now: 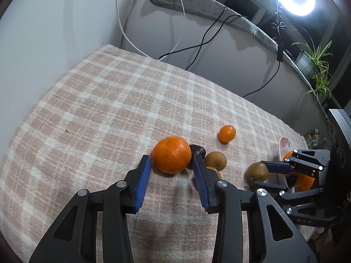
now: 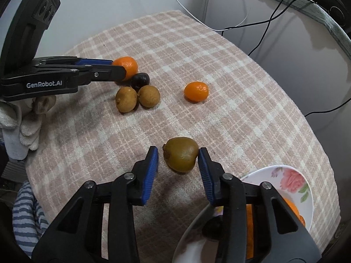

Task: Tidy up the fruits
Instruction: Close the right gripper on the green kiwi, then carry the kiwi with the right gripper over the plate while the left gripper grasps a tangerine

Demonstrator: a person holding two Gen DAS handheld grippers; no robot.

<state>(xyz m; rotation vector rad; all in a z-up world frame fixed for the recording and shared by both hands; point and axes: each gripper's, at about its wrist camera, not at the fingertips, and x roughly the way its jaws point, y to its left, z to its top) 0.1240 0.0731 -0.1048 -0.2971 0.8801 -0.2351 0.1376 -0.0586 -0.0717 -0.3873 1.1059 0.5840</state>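
Floral plate (image 2: pixel 291 175) already holds oranges. Beside it, right gripper (image 2: pixel 178 157) brackets a kiwi (image 2: pixel 181 154), jaws wide. Farther off, left gripper (image 1: pixel 172 164) wide around large orange (image 1: pixel 171 154); five fruits left.

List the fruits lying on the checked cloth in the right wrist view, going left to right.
large orange → left brown kiwi → dark plum → right brown kiwi → kiwi between the right gripper fingers → small mandarin.
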